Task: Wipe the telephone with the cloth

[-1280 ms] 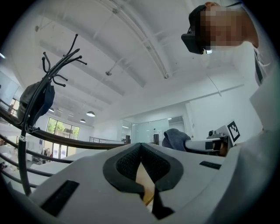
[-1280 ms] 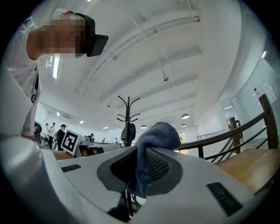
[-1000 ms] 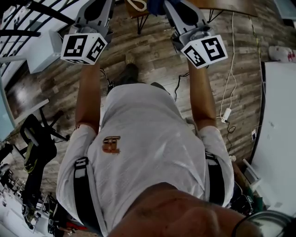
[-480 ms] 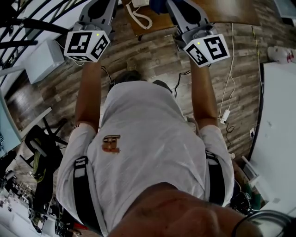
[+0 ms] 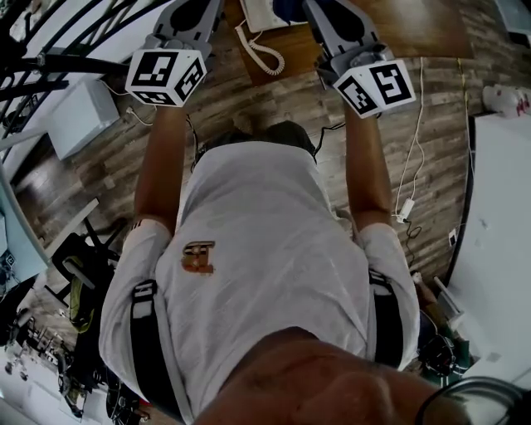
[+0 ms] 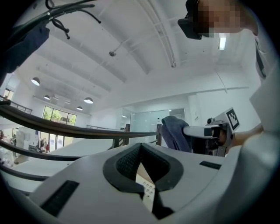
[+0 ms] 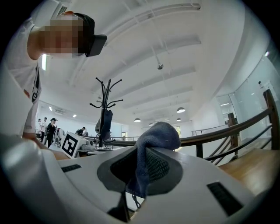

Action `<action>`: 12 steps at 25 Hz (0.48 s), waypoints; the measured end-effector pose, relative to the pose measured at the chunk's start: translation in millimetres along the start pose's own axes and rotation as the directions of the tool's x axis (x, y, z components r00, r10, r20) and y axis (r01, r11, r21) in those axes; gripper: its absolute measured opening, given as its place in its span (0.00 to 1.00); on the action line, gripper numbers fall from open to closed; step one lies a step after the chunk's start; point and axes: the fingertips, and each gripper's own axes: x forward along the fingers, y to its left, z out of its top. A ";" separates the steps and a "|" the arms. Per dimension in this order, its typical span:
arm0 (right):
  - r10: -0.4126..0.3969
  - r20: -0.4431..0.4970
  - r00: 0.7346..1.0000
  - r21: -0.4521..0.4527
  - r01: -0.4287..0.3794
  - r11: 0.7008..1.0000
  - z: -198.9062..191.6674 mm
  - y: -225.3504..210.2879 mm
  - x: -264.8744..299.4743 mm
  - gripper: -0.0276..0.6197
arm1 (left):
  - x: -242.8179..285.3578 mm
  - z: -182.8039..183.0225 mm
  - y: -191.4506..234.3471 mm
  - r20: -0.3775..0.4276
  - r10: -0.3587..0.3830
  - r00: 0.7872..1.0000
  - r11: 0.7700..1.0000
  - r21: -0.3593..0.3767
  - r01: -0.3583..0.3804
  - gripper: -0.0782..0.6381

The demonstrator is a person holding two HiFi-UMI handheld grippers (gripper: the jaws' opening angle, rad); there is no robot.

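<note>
Two grippers point forward over the wooden table (image 5: 415,21), and the telephone lies between their lines.

On the left side, the left gripper (image 6: 141,170) has its jaws only a little apart, with nothing gripped between them. Through this narrow gap its own view shows the white keypad (image 6: 146,193), so the telephone (image 5: 257,10) is directly ahead of and below these jaws.

In the middle, the head view shows only the near part of the telephone at the top edge, so I cannot tell its long axis. Its coiled cord (image 5: 264,51) hangs over the table edge toward the person.

On the right side, the right gripper (image 7: 142,173) is clamped on the blue cloth (image 7: 157,133), which bulges above the pads and hangs down between them. The cloth end is just beside the right side of the telephone. I judge that the wipe must go leftward and down from there, and that the right gripper is the one to make it.
</note>
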 end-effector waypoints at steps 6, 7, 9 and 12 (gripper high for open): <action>0.024 -0.046 0.999 0.003 -0.024 1.000 -12.8 -17.1 23.2 0.14 | 21.7 -16.5 19.7 -0.049 0.021 0.999 0.999 -0.028 -0.023 0.13; 0.032 -0.054 0.998 0.003 -0.032 0.999 -14.6 -19.8 27.3 0.14 | 24.7 -19.4 22.2 -0.057 0.027 0.998 0.999 -0.031 -0.029 0.13; 0.054 -0.069 0.996 0.004 -0.054 0.999 -16.8 -25.3 35.7 0.14 | 30.3 -24.1 27.3 -0.076 0.044 0.996 0.998 -0.040 -0.047 0.13; 0.093 -0.087 0.992 0.009 -0.093 0.996 -18.4 -35.4 46.8 0.14 | 40.1 -30.0 34.0 -0.104 0.077 0.992 0.995 -0.052 -0.083 0.13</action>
